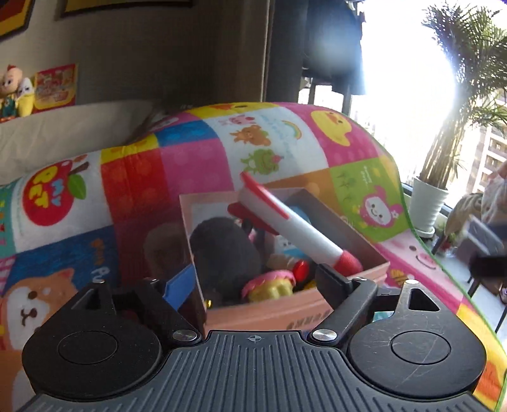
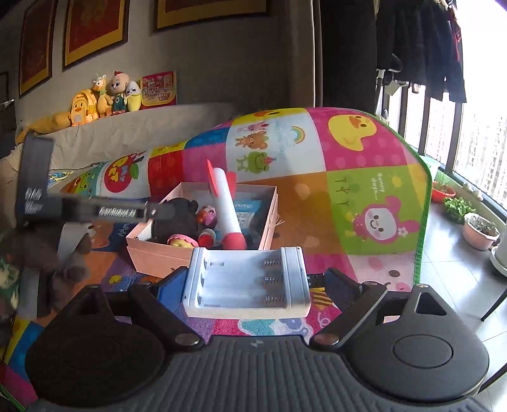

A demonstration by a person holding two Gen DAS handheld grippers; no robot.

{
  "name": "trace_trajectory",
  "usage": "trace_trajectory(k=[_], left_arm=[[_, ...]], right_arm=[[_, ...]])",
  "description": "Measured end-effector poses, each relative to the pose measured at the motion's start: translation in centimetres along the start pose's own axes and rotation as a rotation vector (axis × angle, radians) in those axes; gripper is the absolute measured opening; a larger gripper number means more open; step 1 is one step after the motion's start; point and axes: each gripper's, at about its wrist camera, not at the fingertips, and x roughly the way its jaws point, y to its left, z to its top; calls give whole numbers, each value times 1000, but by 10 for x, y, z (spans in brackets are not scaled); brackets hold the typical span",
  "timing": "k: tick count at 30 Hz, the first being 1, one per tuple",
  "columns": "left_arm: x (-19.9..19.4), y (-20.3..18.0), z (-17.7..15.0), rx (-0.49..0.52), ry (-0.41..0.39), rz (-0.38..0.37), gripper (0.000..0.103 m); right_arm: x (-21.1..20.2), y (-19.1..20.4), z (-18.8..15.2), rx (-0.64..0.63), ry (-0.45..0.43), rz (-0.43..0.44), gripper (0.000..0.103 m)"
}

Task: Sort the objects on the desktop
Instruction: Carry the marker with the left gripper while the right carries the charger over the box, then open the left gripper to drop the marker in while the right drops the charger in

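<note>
The pink box (image 2: 158, 256) sits on a patchwork play mat (image 2: 348, 177) of pink, yellow, green, red and blue squares with cartoon animals. Inside the box leans a white rocket toy (image 2: 226, 209) with red fins and nose; just in front lies a pale grey-white battery case (image 2: 247, 285).

A grey wall (image 2: 221, 63) carried framed pictures (image 2: 92, 28) at eleven o'clock; bright windows (image 2: 475, 136) glared at three, above a grey floor (image 2: 456, 253) with potted plants (image 2: 480, 229).
</note>
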Motion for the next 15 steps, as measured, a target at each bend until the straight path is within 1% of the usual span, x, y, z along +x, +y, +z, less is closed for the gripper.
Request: trace_trajectory(k=[1, 3, 6, 9, 11, 13, 15], left_arm=[[-6, 2, -8, 6, -8, 0, 95], [-17, 6, -20, 15, -33, 13, 95], [-26, 16, -31, -8, -82, 13, 95], [-29, 28, -35, -53, -100, -6, 96], [-29, 36, -36, -86, -102, -11, 96], [-31, 44, -38, -116, -107, -21, 97], [-34, 49, -40, -135, -110, -25, 98]], right_arm=[[6, 4, 8, -5, -3, 5, 91], [19, 11, 30, -9, -16, 29, 91], [48, 25, 73, 27, -3, 100, 91], [91, 44, 116, 83, 41, 143, 91], [126, 57, 140, 123, 85, 148, 91], [159, 69, 157, 140, 118, 143, 91], [192, 79, 165, 150, 172, 152, 91]])
